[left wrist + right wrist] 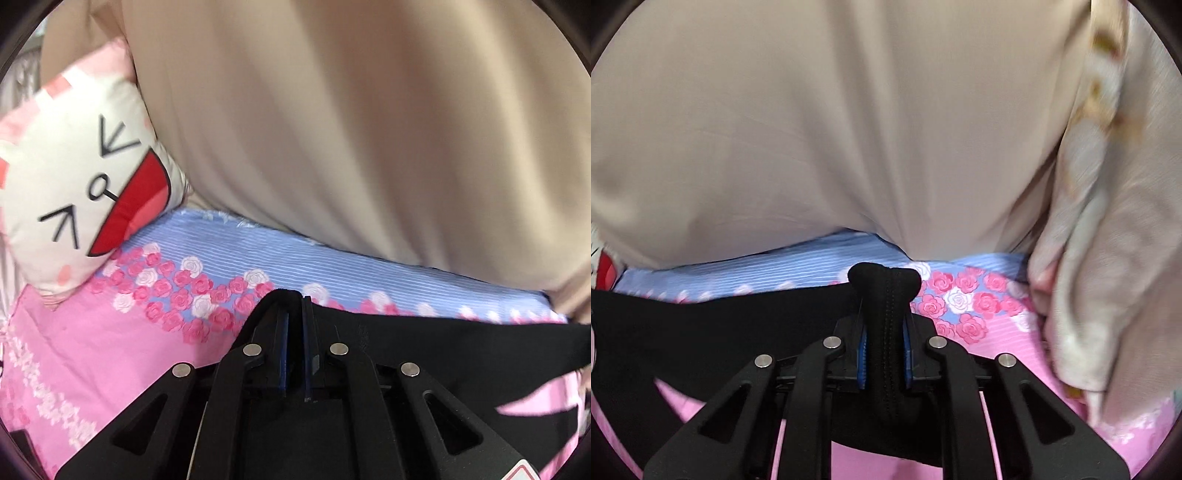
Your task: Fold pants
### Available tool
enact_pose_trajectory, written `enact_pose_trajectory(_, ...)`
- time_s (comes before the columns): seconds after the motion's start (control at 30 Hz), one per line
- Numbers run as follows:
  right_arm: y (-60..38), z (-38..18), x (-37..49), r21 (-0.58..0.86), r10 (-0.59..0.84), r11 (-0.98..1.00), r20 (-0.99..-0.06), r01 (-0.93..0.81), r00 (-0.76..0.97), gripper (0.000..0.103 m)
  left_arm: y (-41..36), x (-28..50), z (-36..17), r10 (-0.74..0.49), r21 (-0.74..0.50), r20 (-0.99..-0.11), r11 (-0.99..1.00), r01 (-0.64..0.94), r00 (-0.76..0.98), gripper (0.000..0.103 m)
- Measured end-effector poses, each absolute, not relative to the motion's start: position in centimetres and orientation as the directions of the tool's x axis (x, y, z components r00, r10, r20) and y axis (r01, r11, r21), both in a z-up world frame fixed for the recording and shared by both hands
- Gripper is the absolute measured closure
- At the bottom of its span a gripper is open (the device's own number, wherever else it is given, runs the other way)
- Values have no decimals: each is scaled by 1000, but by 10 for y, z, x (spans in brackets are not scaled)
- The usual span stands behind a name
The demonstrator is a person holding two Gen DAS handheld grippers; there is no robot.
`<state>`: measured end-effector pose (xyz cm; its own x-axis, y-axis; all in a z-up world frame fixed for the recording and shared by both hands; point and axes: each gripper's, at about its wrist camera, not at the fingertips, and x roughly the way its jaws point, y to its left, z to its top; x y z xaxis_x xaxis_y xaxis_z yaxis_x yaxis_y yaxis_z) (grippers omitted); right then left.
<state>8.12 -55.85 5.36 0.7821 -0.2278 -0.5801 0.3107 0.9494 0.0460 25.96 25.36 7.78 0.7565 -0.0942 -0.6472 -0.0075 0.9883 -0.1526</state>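
Observation:
The black pants (461,343) hang stretched between my two grippers above a bed. In the left wrist view my left gripper (295,306) is shut on a thin edge of the black cloth, which runs off to the right. In the right wrist view my right gripper (884,295) is shut on a thick stitched band of the pants (886,332), bunched between the blue pads (862,363). From there the black fabric (701,332) spreads to the left. The lower part of the pants is hidden below both grippers.
Under the pants lies a bed sheet (92,362) in pink and blue with rose print (964,302). A white cushion with a cartoon face (74,192) sits at the left. A beige curtain (369,129) fills the back. A pale patterned cloth (1100,258) hangs at the right.

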Motion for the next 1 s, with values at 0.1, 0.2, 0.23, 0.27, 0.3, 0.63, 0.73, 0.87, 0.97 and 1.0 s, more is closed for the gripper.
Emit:
enact_pose_trajectory(0.1, -543, 62, 48, 1, -238, 959, -545, 284, 804, 90, 254, 204, 95, -130, -157, -612, 987, 41, 780, 98)
enact_pose_trajectory(0.2, -529, 62, 10, -26, -238, 965, -512, 262, 825, 90, 257, 144, 99, -153, -157, -584, 985, 74, 797, 98)
enact_pose_trajectory(0.23, -526, 58, -7, -30, -238, 965, -507, 259, 828, 90, 259, 126, 96, -158, -158, -584, 984, 80, 796, 98)
enact_pose_trajectory(0.27, -519, 53, -10, -30, -235, 967, -506, 255, 830, 90, 262, 104, 91, -158, -156, -591, 984, 80, 791, 98)
enact_pose_trajectory(0.3, -518, 47, -21, -37, -239, 966, -509, 256, 827, 90, 265, 92, 83, -151, -146, -605, 986, 77, 782, 98)
enact_pose_trajectory(0.63, -513, -52, -96, -28, -238, 956, -656, 293, 716, 90, 290, 35, -48, 12, -46, -823, 995, -88, 568, 96)
enact_pose_trajectory(0.73, -514, -57, -98, -31, -245, 954, -656, 299, 714, 90, 290, 38, -49, 19, -51, -813, 993, -104, 582, 96)
enact_pose_trajectory(0.87, -512, -34, -85, -104, -301, 947, -617, 304, 727, 90, 290, 49, -21, 14, -61, -782, 993, -99, 624, 96)
enact_pose_trajectory(0.97, -504, 16, -84, -167, -352, 936, -470, 310, 809, 90, 284, 63, -1, 33, -24, -764, 997, -79, 644, 95)
enact_pose_trajectory(1.0, -494, 35, -90, -203, -361, 931, -397, 303, 844, 89, 284, 65, 6, 37, -12, -761, 997, -71, 647, 94)
